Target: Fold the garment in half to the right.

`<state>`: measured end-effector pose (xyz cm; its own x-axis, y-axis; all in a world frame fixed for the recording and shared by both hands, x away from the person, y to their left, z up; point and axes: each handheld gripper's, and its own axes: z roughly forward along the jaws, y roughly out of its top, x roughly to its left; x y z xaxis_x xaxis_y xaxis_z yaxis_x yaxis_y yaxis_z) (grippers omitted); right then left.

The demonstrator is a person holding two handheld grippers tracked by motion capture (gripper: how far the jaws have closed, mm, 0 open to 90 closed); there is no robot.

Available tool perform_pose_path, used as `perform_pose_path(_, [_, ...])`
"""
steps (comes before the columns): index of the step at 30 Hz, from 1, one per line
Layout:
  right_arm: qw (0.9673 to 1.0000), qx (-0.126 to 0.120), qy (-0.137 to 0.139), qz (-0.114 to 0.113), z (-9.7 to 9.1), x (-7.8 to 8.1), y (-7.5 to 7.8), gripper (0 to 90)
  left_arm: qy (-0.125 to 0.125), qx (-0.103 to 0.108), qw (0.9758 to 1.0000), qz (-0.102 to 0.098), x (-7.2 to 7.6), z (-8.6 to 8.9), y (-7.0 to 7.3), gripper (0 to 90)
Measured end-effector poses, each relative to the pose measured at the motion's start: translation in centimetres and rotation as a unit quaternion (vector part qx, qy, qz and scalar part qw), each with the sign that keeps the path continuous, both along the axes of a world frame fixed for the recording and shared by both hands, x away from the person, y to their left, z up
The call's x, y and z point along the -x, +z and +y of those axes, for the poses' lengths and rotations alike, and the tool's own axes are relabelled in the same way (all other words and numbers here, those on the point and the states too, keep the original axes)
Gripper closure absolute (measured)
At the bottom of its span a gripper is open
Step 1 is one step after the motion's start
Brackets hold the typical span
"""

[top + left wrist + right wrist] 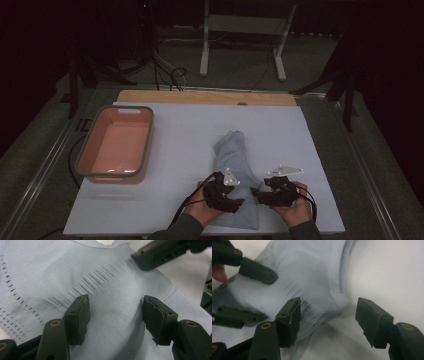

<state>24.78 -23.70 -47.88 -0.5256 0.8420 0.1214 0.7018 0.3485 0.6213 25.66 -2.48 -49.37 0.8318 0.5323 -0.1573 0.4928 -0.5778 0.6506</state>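
Two hand-held grippers, one garment, one basin.
Left hand-held gripper (239, 202): jaws partly apart, hovering over pale blue ribbed garment (236, 165), nothing pinched.
Right hand-held gripper (256, 191): jaws spread wide, released, straddling garment's folded edge, no grip.
Garment: lying folded on white worktop (190, 150), near front edge.
Pink basin (116, 144) with grey rim: far left, well apart.

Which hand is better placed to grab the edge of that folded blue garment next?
Right, probably. The right hand-held gripper has its open jaws straddling the blue garment's ribbed edge, while the left hand-held gripper hangs open over the flat middle.
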Motion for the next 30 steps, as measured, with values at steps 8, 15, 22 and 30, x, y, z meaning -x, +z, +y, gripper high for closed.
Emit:
perform_pose_path(8, [0.9999,-0.010,0.004,0.003,0.1,0.6,0.0,34.6,-0.004,0.012,0.9999,0.002,-0.1,0.5,0.3,40.4])
perform_pose_path(15, [0.9999,-0.002,0.005,0.012,0.3,0.7,-0.4,34.5,0.026,0.039,0.9989,-0.002,-1.1,2.6,1.5,40.5])
perform_pose_path(22, [0.9997,-0.008,0.012,0.019,0.7,1.1,-0.5,23.7,0.060,0.041,0.9973,-0.009,-2.4,4.3,2.3,37.1])
perform_pose_path(30, [0.9992,0.008,0.017,0.035,1.5,1.1,-1.4,18.3,0.090,0.040,0.9950,-0.012,-3.6,5.6,2.7,37.1])
